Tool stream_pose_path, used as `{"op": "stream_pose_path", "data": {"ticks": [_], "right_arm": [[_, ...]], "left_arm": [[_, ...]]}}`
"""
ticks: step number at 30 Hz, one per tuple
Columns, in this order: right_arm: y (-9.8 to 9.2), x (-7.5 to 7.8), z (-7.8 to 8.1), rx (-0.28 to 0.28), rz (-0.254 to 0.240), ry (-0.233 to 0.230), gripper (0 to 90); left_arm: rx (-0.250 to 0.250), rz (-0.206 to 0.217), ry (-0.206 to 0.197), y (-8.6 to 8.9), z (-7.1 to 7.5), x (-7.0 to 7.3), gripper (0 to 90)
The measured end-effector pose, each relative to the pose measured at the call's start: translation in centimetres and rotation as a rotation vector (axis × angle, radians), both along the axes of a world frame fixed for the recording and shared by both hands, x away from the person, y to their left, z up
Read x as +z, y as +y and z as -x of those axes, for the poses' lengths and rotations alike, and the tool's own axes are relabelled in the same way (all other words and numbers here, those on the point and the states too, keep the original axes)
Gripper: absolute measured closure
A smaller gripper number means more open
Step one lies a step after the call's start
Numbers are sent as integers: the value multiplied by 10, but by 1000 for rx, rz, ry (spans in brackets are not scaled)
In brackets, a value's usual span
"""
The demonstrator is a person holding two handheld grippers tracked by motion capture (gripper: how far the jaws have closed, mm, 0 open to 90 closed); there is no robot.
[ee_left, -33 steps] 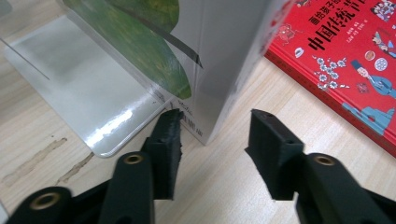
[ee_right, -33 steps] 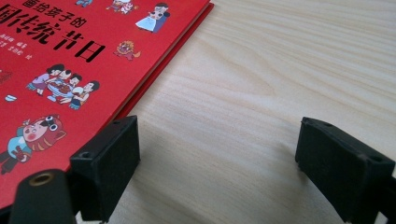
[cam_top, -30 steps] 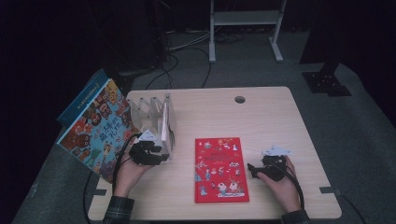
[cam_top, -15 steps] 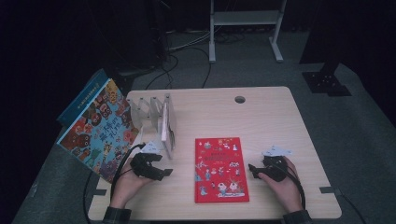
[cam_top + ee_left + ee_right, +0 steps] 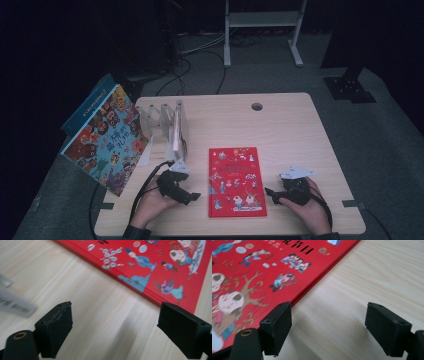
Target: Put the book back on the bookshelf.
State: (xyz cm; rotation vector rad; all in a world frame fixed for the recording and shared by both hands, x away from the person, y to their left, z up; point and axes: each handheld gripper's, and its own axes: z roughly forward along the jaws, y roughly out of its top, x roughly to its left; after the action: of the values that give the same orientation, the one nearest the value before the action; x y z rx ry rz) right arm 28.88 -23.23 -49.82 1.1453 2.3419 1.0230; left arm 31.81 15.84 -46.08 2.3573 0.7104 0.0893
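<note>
Lying flat in the lower middle of the high view, the red book (image 5: pixel 236 181) sits between both grippers. The left gripper (image 5: pixel 192 196) has just been opening, with nothing between its jaws. The right gripper (image 5: pixel 270 193) is open and empty too. Jaws could slip over the thin cover edge and just push the book away.

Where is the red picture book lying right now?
In the high view the red picture book lies flat on the near half of the wooden table, between the left gripper and the right gripper, just right of the clear book rack.
</note>
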Motion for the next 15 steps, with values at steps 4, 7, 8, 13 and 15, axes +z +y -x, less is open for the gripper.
{"op": "stream_pose_path", "data": {"ticks": [4, 7, 8, 13, 15], "right_arm": [[0, -3, 4, 31, 2, 8, 196], [0, -2, 7, 55, 0, 7, 196], [1, -3, 8, 64, 5, 3, 193], [5, -2, 10, 87, 18, -7, 214], [5, -2, 10, 87, 20, -9, 221]], "left_arm": [[14, 12, -14, -10, 0, -3, 38], [26, 22, -18, -13, -1, -7, 7], [32, 22, -15, -14, -2, -8, 0], [40, 32, -21, -17, -3, -12, 0], [33, 21, -24, -18, -4, -13, 0]]}}
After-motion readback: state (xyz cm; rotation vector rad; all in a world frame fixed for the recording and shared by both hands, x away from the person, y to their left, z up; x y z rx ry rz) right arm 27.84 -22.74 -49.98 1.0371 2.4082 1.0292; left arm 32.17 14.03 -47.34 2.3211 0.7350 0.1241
